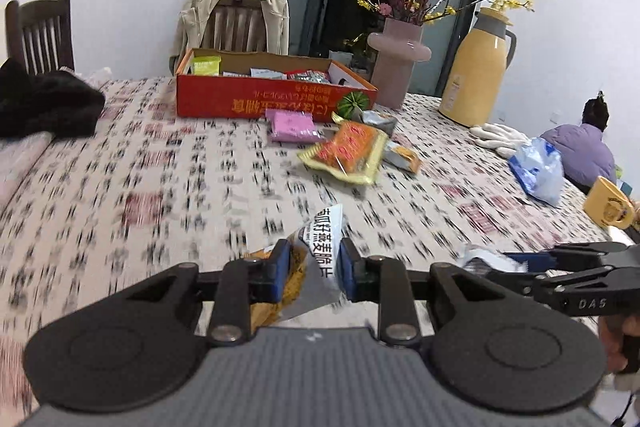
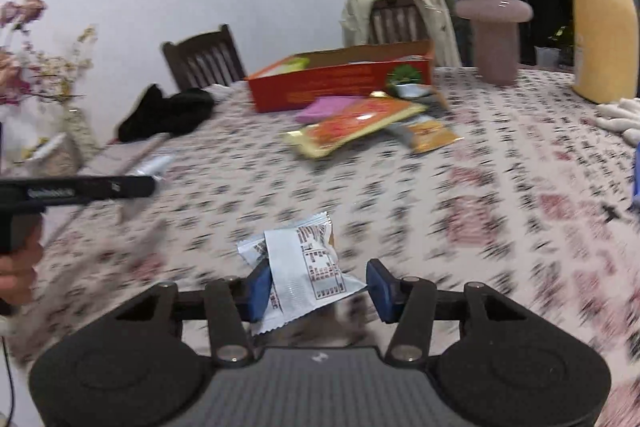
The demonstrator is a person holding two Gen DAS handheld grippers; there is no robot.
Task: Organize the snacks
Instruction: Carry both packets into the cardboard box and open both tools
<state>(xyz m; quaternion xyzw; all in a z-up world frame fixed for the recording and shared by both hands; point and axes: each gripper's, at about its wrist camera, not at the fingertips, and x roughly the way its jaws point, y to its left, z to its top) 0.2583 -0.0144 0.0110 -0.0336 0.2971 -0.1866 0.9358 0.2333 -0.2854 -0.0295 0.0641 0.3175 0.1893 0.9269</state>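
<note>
Left gripper [image 1: 311, 273], black with blue pads: jaws closed on a grey-and-white oat-crisp packet with black characters [image 1: 320, 259], which stands up between the pads with an orange-brown part of the wrapper against the left pad. Its lower edge is cut off by the gripper body.

Right gripper [image 2: 318, 287], same build: a white-and-silver snack sachet with a printed table [image 2: 306, 267] lies between the jaws, pressed against the left pad, with only its corner reaching the right pad; whether the pads clamp it firmly cannot be told. A second wrapper edge shows behind it, partly hidden. In the left wrist view this gripper enters from the right edge, its load blurred.

The patterned pink-and-black tablecloth [image 1: 160, 187] is smeared by motion in both views.

Mid-table: a yellow-edged orange snack bag [image 1: 346, 155] overlaps a small orange-and-silver packet [image 1: 402, 157]; just beside them lie a flat pink packet [image 1: 292, 123] and a silver sachet [image 1: 378, 121], close to the box front.

Farther off: an open red cardboard box [image 1: 256, 99] holding assorted packets, its contents too small to identify. Right of it stand a pink vase of yellow and pink blossoms [image 1: 394, 67] and a yellow thermos jug [image 1: 476, 67]
</note>
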